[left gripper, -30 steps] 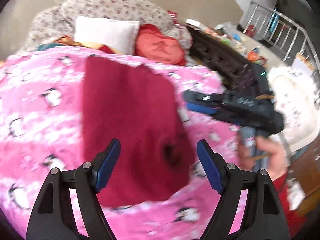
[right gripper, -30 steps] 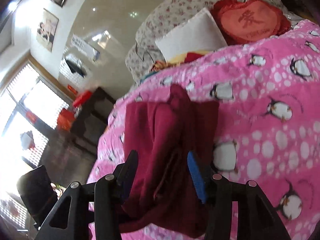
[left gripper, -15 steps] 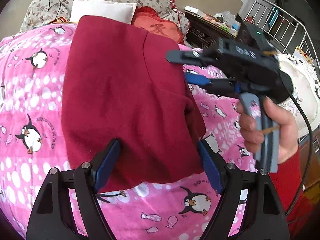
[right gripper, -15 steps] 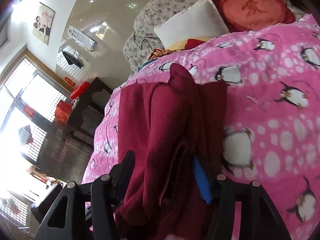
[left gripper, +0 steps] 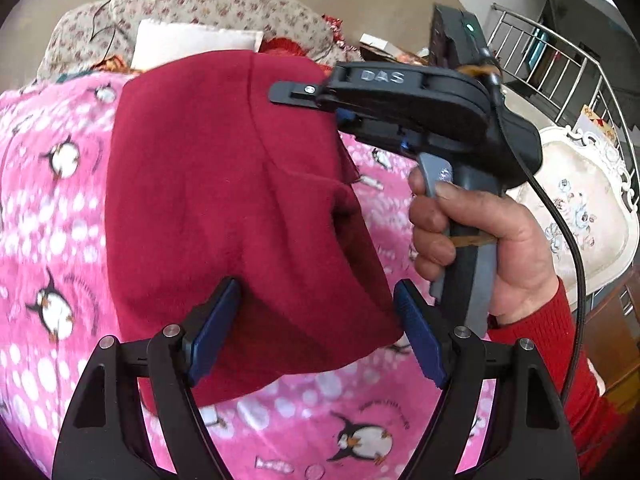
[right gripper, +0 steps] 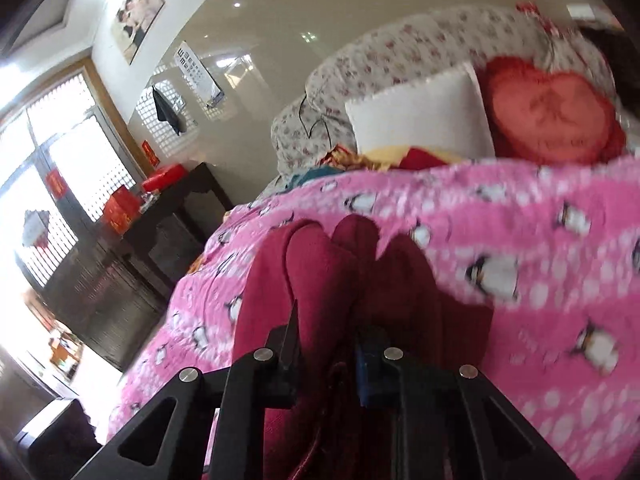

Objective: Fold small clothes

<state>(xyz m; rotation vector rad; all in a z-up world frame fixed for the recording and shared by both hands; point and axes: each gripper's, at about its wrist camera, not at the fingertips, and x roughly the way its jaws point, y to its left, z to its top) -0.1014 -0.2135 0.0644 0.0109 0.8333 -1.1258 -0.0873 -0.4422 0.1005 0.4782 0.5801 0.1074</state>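
A dark red garment (left gripper: 224, 200) lies partly folded on the pink penguin blanket (left gripper: 48, 208). My left gripper (left gripper: 316, 324) is open, its blue pads either side of the garment's near edge. My right gripper (left gripper: 320, 108) reaches in from the right at the garment's far right edge and is shut on a bunch of its cloth. In the right wrist view the red garment (right gripper: 332, 280) fills the gap between the closed fingers of the right gripper (right gripper: 326, 344), bunched in folds.
A white pillow (right gripper: 420, 116), a red heart cushion (right gripper: 552, 120) and a floral quilt (left gripper: 208, 8) lie at the bed's head. A dark wooden cabinet (right gripper: 160, 240) stands beside the bed. A white ornate chair (left gripper: 580, 200) and a railing (left gripper: 560, 72) are on the right.
My right gripper has closed tightly on the garment's edge and lifted it. My left gripper has moved closer to the garment's near edge, still open.
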